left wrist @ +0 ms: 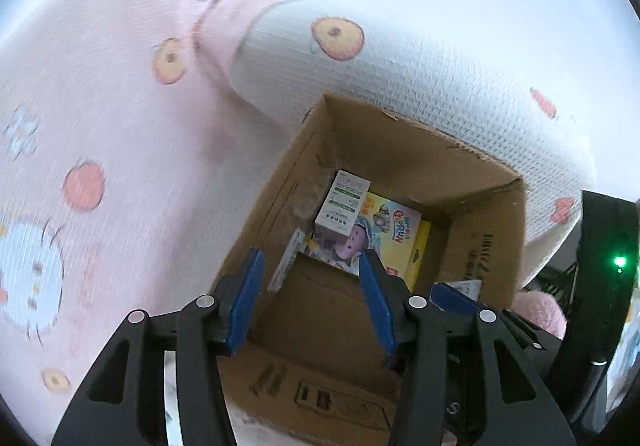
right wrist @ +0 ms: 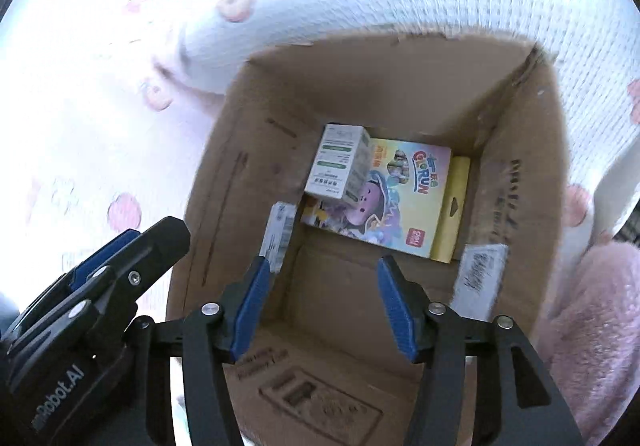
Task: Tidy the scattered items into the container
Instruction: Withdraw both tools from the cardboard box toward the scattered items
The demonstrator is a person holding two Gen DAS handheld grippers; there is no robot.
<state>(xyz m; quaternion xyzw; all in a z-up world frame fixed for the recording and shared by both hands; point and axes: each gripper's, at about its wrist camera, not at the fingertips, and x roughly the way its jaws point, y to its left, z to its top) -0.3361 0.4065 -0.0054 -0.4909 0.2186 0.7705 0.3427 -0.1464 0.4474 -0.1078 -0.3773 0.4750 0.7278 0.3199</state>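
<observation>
An open cardboard box (left wrist: 492, 246) (right wrist: 516, 173) stands on a pink patterned blanket. Inside it lie a colourful "GLORUN" toy box (left wrist: 390, 234) (right wrist: 404, 197) and a small white box with green labels (left wrist: 342, 203) (right wrist: 340, 161) leaning on top of it. My left gripper (left wrist: 310, 270) is open and empty, held over the box's near edge. My right gripper (right wrist: 324, 278) is open and empty, also above the box opening. The left gripper shows at the lower left of the right wrist view (right wrist: 132, 246).
The pink blanket (left wrist: 100, 105) with cartoon prints surrounds the box. A white waffle-weave pillow (left wrist: 420, 65) lies behind the box. A pink fluffy item (right wrist: 592, 318) sits right of the box. White shipping labels (right wrist: 480, 274) stick to the box flaps.
</observation>
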